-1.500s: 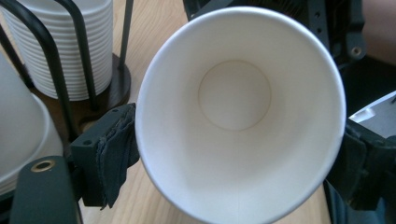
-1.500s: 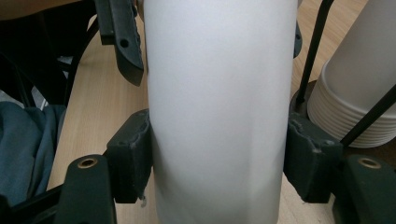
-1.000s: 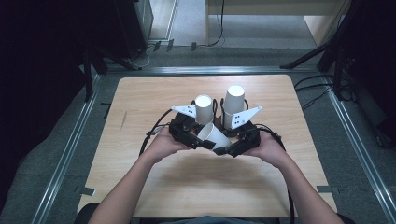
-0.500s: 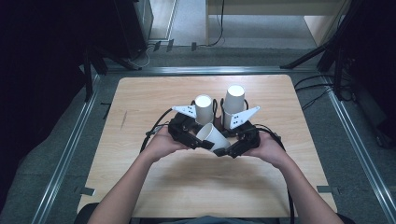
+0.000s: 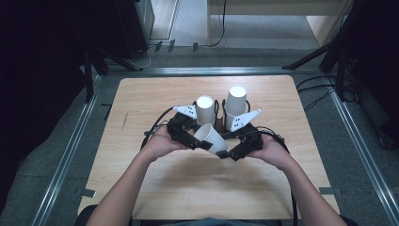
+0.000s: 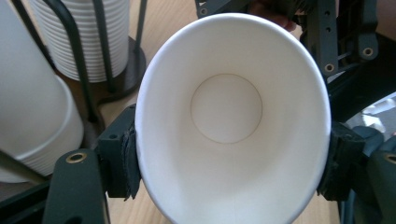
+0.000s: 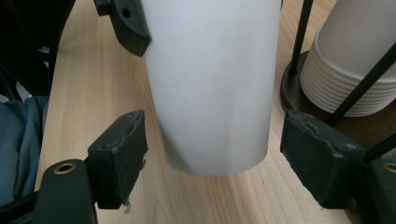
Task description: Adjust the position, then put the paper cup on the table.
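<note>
Since the earlier frame our right gripper [image 7: 212, 172] has just been opening off the paper cup [image 5: 211, 139], which our left gripper [image 6: 231, 158] clamps, apparently empty, above the tabletop [image 5: 141, 99]; two cup stacks [image 5: 205, 109] in wire holders stand close behind.

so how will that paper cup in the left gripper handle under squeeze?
The paper cup probably flexes easily: its rim already looks oval between the left gripper fingers. Likely very light, being thin-walled and empty. Set on its side, the tapered body may roll in a curve.
</note>
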Action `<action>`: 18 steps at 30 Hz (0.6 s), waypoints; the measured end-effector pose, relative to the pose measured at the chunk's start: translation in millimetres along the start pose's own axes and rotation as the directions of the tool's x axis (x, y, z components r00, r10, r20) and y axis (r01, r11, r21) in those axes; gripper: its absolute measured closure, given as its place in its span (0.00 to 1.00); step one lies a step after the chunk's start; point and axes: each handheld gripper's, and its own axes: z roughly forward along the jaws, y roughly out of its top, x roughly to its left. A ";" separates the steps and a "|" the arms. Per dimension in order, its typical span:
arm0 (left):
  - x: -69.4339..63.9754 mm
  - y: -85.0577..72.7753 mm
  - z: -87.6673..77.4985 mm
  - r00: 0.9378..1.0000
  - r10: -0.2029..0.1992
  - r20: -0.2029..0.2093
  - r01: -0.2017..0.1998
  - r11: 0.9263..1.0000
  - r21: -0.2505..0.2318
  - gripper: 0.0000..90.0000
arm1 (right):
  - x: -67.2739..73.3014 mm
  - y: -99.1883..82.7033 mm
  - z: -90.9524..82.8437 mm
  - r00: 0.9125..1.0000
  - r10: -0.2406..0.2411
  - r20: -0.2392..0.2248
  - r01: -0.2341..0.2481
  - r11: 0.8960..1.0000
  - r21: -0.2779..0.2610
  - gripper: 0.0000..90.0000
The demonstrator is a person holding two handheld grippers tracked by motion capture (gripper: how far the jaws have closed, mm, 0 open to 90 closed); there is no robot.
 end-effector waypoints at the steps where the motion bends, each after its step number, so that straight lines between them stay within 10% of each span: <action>1: 0.0 -0.1 -1.4 1.000 0.001 -0.009 -0.001 1.000 0.000 0.28 | -0.2 -0.4 -1.2 1.000 0.005 0.004 -0.005 1.000 -0.002 0.25; 18: 2.7 -1.1 -12.7 0.996 0.017 -0.089 -0.011 0.998 0.066 0.28 | -4.0 -3.8 -10.6 0.998 0.036 0.043 -0.035 0.999 -0.038 0.24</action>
